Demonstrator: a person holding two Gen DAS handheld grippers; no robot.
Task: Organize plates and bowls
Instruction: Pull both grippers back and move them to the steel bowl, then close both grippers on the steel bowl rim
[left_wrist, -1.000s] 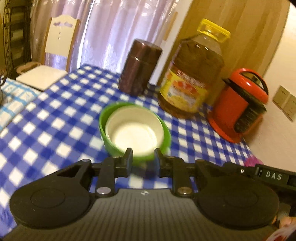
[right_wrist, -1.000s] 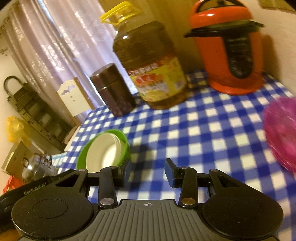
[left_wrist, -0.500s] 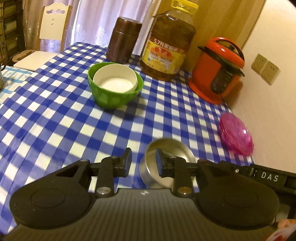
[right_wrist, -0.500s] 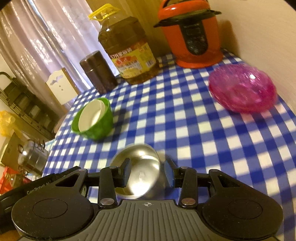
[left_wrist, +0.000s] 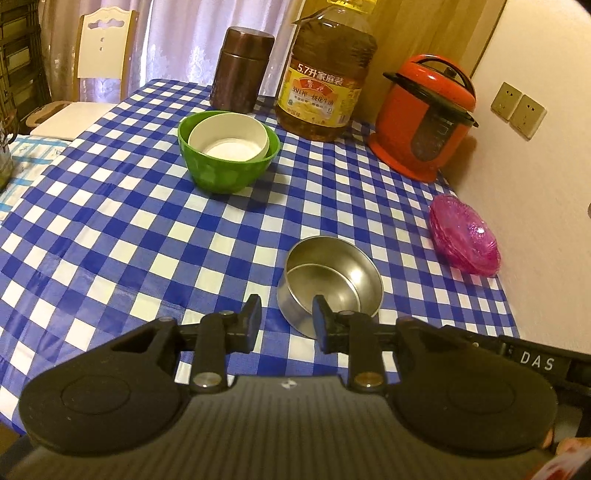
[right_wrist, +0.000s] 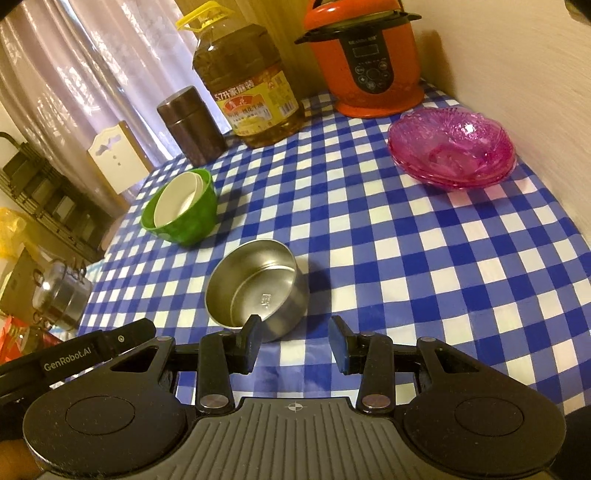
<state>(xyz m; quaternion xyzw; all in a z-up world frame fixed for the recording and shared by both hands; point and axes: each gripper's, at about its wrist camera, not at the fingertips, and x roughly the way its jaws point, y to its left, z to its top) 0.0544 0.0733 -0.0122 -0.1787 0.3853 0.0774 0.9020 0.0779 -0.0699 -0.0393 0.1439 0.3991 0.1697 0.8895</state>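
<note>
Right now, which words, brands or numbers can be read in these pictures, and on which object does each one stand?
"DAS": black bar beside the left gripper.
"GenRobot.AI": black bar beside the right gripper.
"5.7": yellow label of the large cooking oil bottle; its smaller print is too blurred.
Orange electric pressure cooker: panel text too small.

The tabletop (left_wrist: 110, 229), under a blue-and-white checked cloth, carries a steel bowl (left_wrist: 332, 280) nearest. Beyond it stands a green bowl (left_wrist: 225, 170); right of it, stacked pink glass plates (left_wrist: 465, 240). Behind the green bowl stand a brown canister (left_wrist: 240, 70), oil jug (left_wrist: 325, 77) and red cooker (left_wrist: 424, 118).
</note>
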